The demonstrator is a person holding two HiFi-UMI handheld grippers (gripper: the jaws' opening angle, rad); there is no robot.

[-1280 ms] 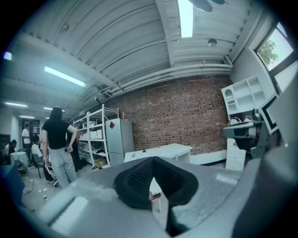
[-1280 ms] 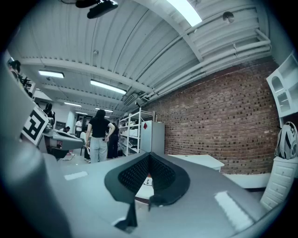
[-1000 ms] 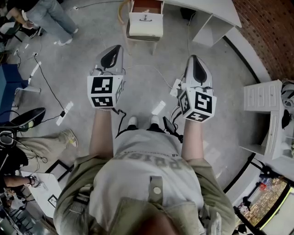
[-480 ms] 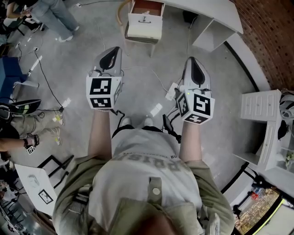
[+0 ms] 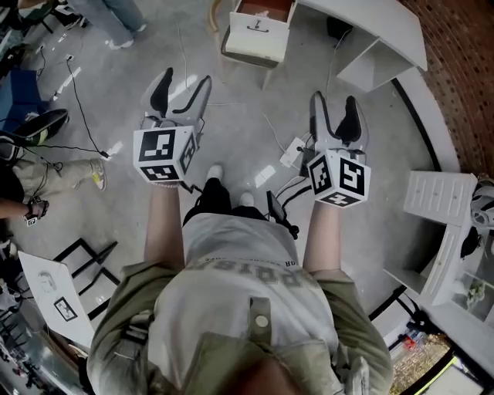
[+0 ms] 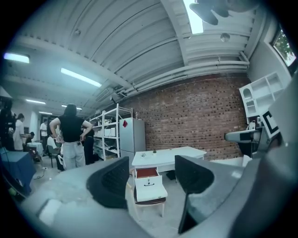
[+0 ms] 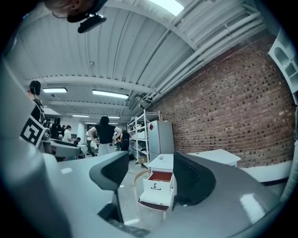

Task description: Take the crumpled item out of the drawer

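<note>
A small white drawer unit (image 5: 258, 37) stands on a stool on the grey floor ahead, its top drawer (image 5: 267, 8) pulled out and showing a reddish-brown inside. No crumpled item shows in it from here. My left gripper (image 5: 181, 83) and right gripper (image 5: 335, 108) are held level in the air, well short of the unit, side by side. Both have just been opening their jaws and now stand open with nothing between them. The unit (image 6: 150, 183) shows between the left gripper's jaws and again (image 7: 158, 186) between the right gripper's jaws.
A white desk (image 5: 363, 23) stands right behind the unit, against a brick wall (image 6: 195, 116). Cables (image 5: 282, 150) lie on the floor between me and the unit. A white shelf unit (image 5: 440, 193) is at the right. People (image 6: 72, 135) stand at the left, near metal shelves.
Both grippers' jaws, shut in the earlier frames, now stand apart. Both hands have shifted a little over the floor, the right one more. The seated person at the left has slid further back in view.
</note>
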